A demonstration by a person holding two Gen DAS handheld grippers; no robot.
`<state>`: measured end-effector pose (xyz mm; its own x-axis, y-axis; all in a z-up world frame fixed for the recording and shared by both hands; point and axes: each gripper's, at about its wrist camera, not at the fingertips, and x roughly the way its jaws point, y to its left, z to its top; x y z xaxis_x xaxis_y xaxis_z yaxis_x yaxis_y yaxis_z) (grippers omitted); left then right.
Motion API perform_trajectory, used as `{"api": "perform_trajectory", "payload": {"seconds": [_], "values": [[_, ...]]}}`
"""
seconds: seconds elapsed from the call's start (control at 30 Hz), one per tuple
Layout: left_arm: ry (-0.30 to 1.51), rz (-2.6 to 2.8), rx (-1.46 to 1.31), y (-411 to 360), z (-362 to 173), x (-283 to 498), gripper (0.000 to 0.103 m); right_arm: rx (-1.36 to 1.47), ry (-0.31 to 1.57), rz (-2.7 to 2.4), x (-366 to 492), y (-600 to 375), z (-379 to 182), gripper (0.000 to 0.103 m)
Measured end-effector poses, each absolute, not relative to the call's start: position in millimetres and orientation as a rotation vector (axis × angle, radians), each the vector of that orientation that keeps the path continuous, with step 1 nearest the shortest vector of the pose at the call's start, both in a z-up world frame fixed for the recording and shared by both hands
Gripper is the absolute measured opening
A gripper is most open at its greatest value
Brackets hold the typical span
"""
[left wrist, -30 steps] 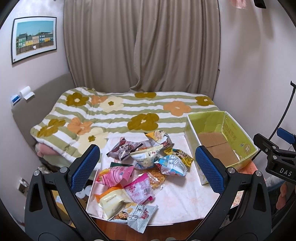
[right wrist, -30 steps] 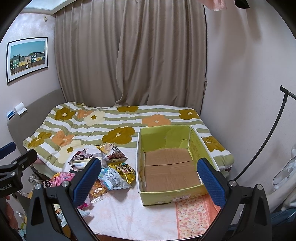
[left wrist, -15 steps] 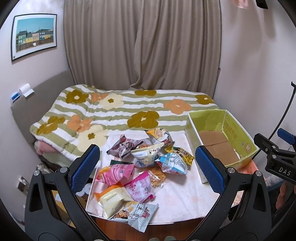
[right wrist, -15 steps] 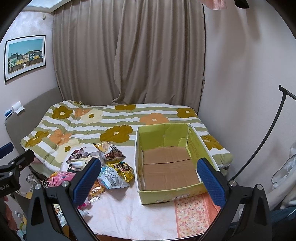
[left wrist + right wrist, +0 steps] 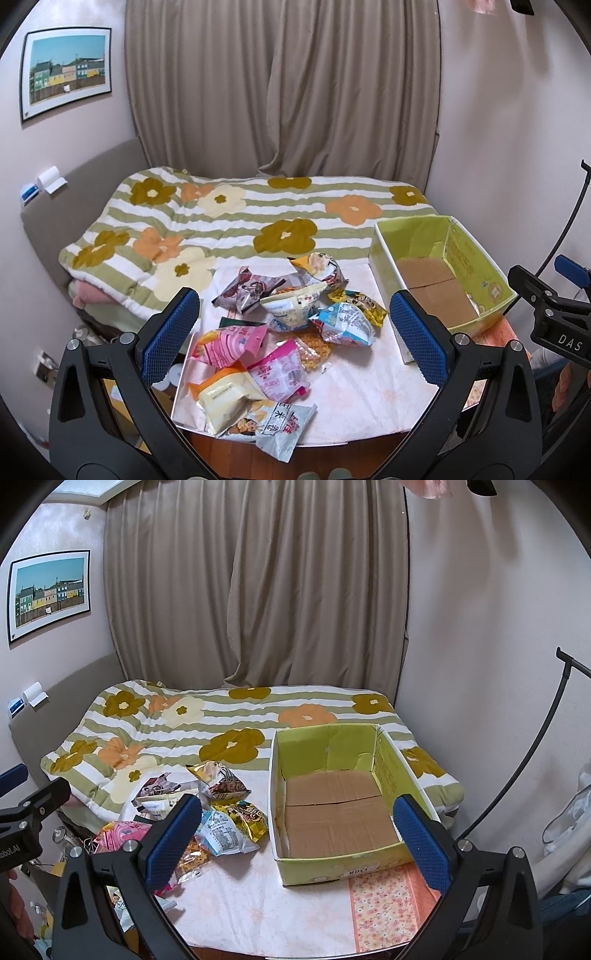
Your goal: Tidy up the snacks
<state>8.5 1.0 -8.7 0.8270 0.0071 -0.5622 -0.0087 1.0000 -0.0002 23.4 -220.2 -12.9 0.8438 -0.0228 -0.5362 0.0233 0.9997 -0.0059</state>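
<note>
Hovering above the table point(image 5: 354, 402), the left gripper point(image 5: 293, 343) is seen with its jaws spread wide and nothing between the blue pads point(image 5: 168, 338). Beneath it, a loose heap of snack packets point(image 5: 291, 328) is spread over the pale cloth, filling the left wrist view from 9 o'clock to 6 o'clock. A pink striped packet point(image 5: 231, 345) lies at the heap's left edge; a cream-and-orange packet point(image 5: 225, 397) rests at 7 o'clock, touching a pink-and-white packet point(image 5: 279, 374). A grey packet with red characters point(image 5: 284, 430) overhangs the near table edge at 6 o'clock. A light blue packet point(image 5: 345, 325) and a yellow-black packet point(image 5: 360, 301) sit nearest the box.

At 3 o'clock from the heap, an open green cardboard box point(image 5: 472, 266) stands on the table, apart from the packets; only a bare brown floor is seen inside.

The right gripper point(image 5: 297, 836) is likewise held wide apart, empty, framing the box point(image 5: 332, 864) from above. Behind the table, a bed with a flower-striped quilt point(image 5: 229, 720) is noted at 12 o'clock, with drawn curtains point(image 5: 258, 583) beyond and a framed picture point(image 5: 50, 590) at 10 o'clock.
</note>
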Motion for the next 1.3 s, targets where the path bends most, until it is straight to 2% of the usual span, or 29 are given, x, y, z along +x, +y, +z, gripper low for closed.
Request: {"api": "perform_trajectory", "payload": {"seconds": [0.67,0.97,1.3], "values": [[0.634,0.038,-0.007,-1.6,-16.4,0.4,0.102,0.018,0.6,0.06,28.1,-228.3,-15.5,0.103],[0.756,0.127,-0.035,39.8,-60.4,4.0,0.102,-0.04,0.672,0.258,59.0,-191.4,-54.7,0.103],[0.945,0.021,0.066,86.6,-128.7,74.6,0.102,-0.081,0.796,0.391,117.7,-125.1,-107.9,0.103]]}}
